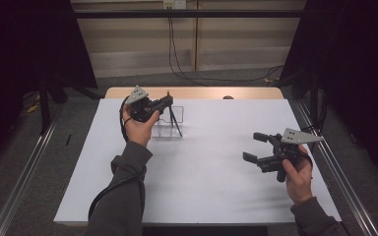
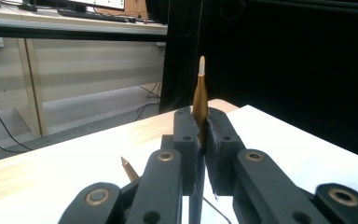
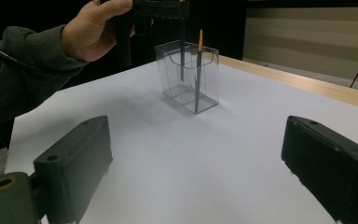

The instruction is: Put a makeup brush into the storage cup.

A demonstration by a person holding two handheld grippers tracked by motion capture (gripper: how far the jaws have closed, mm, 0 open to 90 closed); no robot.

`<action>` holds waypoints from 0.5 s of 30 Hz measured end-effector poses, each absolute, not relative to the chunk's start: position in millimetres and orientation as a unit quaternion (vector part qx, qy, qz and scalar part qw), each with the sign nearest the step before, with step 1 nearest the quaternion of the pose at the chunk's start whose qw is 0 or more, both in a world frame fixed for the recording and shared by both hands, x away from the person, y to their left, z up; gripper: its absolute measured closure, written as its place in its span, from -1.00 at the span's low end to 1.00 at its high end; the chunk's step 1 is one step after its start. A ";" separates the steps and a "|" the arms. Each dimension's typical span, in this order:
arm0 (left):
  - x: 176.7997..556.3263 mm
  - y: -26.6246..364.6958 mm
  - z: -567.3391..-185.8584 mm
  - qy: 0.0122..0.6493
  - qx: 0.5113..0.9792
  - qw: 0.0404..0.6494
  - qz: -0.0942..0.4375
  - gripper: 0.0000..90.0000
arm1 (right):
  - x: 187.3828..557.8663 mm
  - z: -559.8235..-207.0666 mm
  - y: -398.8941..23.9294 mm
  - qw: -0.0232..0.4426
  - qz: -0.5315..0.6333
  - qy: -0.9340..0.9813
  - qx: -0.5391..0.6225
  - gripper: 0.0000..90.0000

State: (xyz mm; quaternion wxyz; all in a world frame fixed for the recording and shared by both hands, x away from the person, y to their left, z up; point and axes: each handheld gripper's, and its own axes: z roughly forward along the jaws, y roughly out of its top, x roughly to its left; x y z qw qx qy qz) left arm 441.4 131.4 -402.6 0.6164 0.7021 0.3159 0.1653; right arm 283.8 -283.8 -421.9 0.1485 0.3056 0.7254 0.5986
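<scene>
A white-topped table (image 1: 211, 187) stands on grey floor (image 1: 74, 147) before pale wall panels (image 1: 138, 44) (black cables (image 1: 174, 54) trailing down).

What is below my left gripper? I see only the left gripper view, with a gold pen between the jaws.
Observer: A clear box stands on the white table, and the dark lower end of the pen hangs inside it.
Operator: Is the box empty?
Observer: No, a second pen already leans in it, gold tip up.
Operator: Where is the right gripper?
Observer: The right gripper is open, at the table's right side, well apart from the box.
</scene>
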 end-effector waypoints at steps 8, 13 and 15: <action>441.3 131.4 -407.2 0.319 0.702 0.616 0.160 0.86 | 285.9 -422.5 -282.2 0.148 0.597 0.728 0.304 -0.83; 441.5 132.5 -411.1 0.319 0.705 0.614 0.155 0.86 | 286.6 -423.5 -281.6 0.145 0.597 0.728 0.305 -0.83; 441.3 132.8 -412.2 0.321 0.710 0.606 0.160 0.86 | 287.1 -423.3 -281.5 0.147 0.596 0.727 0.307 -0.83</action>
